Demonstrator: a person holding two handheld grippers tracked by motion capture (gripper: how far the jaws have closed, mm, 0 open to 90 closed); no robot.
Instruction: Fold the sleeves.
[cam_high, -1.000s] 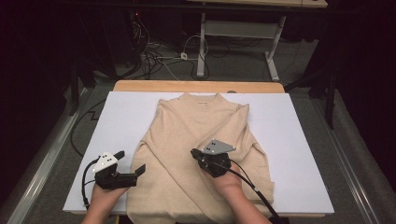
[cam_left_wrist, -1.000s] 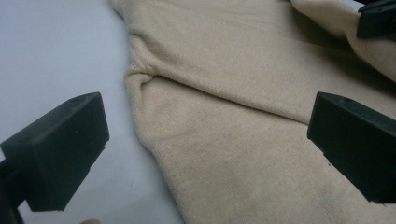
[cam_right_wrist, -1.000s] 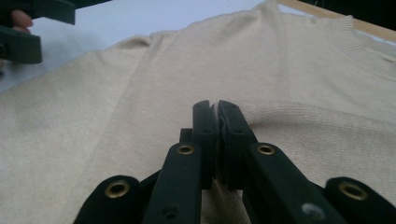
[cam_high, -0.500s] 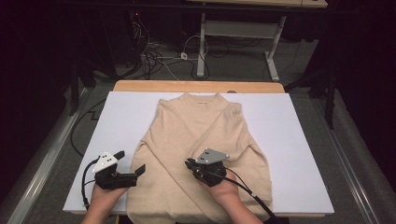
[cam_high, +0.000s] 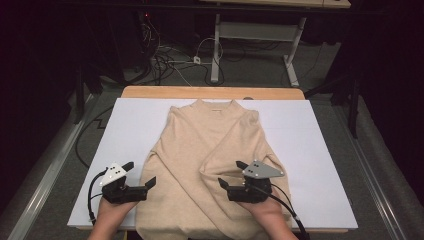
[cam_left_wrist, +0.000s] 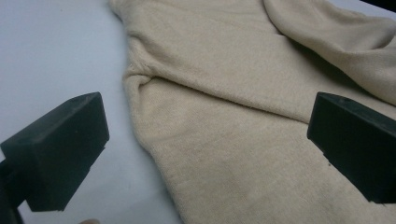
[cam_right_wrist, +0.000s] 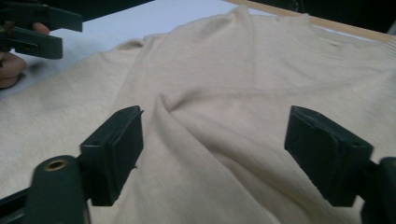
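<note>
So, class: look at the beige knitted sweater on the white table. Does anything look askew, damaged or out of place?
Nothing stands out. The beige knitted sweater lies flat and centred on the white table, both sleeves folded across its front in a neat cross. No tears or stains show.

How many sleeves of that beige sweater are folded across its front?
2. One sleeve runs from the sweater's left shoulder down toward the right; the other sleeve crosses over it from the right shoulder, ending near the right gripper.

L gripper (cam_high: 139, 176) jaws open; R gripper (cam_high: 232, 174) jaws just opened.
</note>
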